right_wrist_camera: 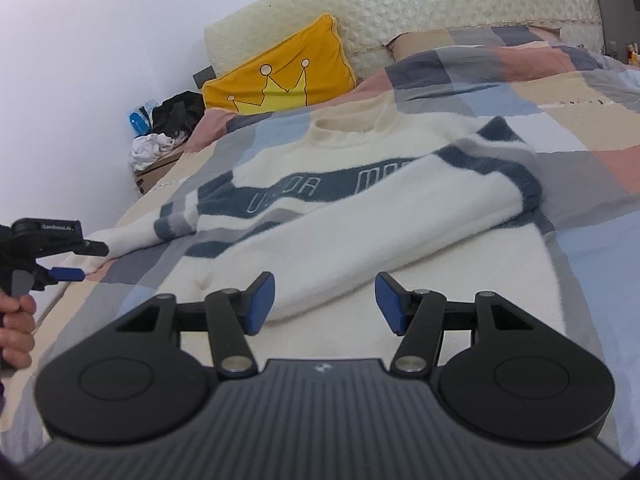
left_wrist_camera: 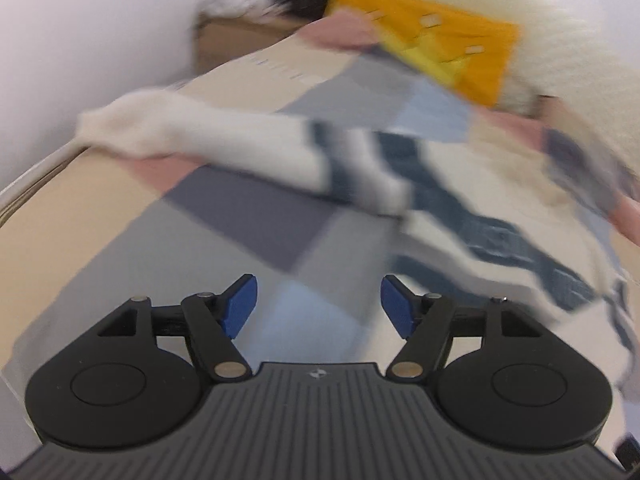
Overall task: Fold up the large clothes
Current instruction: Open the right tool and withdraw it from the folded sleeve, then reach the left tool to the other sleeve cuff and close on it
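A white sweater [right_wrist_camera: 360, 216] with blue-grey stripes lies face up on the checked bed cover [right_wrist_camera: 600, 248]. One sleeve [right_wrist_camera: 400, 236] is folded across its front, and its cuff ends just ahead of my right gripper [right_wrist_camera: 326, 304]. That gripper is open, and its pads press on nothing. The other sleeve [right_wrist_camera: 132, 236] stretches left, towards my left gripper [right_wrist_camera: 86, 261]. In the blurred left wrist view this sleeve [left_wrist_camera: 200, 140] lies well ahead of the left gripper [left_wrist_camera: 318, 306]. Its jaws are open, with only bed cover between them.
A yellow crown cushion [right_wrist_camera: 280, 76] leans on the cream quilted headboard [right_wrist_camera: 440, 4]. A cardboard box [right_wrist_camera: 156, 174] piled with clothes stands by the wall, left of the bed. A person's hand [right_wrist_camera: 16, 320] holds the left gripper at the bed's left edge.
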The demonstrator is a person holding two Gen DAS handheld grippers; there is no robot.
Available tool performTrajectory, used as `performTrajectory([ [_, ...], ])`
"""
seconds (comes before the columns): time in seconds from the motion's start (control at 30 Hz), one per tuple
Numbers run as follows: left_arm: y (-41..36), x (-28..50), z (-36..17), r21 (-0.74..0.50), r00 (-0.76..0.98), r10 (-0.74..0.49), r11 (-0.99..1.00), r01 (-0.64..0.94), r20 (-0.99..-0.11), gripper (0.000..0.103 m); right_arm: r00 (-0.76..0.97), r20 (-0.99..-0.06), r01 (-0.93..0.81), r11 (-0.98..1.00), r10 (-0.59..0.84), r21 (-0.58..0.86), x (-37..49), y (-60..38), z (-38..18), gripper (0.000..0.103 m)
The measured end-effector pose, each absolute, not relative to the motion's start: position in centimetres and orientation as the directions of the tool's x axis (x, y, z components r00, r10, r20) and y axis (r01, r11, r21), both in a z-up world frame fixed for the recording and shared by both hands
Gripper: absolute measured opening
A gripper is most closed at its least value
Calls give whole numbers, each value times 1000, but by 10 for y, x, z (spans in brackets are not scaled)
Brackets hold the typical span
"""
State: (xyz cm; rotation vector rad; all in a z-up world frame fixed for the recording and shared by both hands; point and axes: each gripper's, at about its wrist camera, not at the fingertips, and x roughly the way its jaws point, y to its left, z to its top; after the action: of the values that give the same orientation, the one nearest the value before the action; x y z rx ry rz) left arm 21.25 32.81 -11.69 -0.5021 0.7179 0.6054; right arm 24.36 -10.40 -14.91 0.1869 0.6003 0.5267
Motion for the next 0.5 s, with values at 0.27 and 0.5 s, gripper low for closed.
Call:
performTrajectory([
  [0.27, 427, 197, -162, -375, 584, 289, 539, -754, -759, 74, 723, -500, -382, 879, 477, 287, 259, -91, -161, 60],
  [0.5, 486, 189, -192, -484, 642, 321, 450, -750, -696, 75, 691, -547, -403, 880, 473, 251, 274, -71, -182, 58],
])
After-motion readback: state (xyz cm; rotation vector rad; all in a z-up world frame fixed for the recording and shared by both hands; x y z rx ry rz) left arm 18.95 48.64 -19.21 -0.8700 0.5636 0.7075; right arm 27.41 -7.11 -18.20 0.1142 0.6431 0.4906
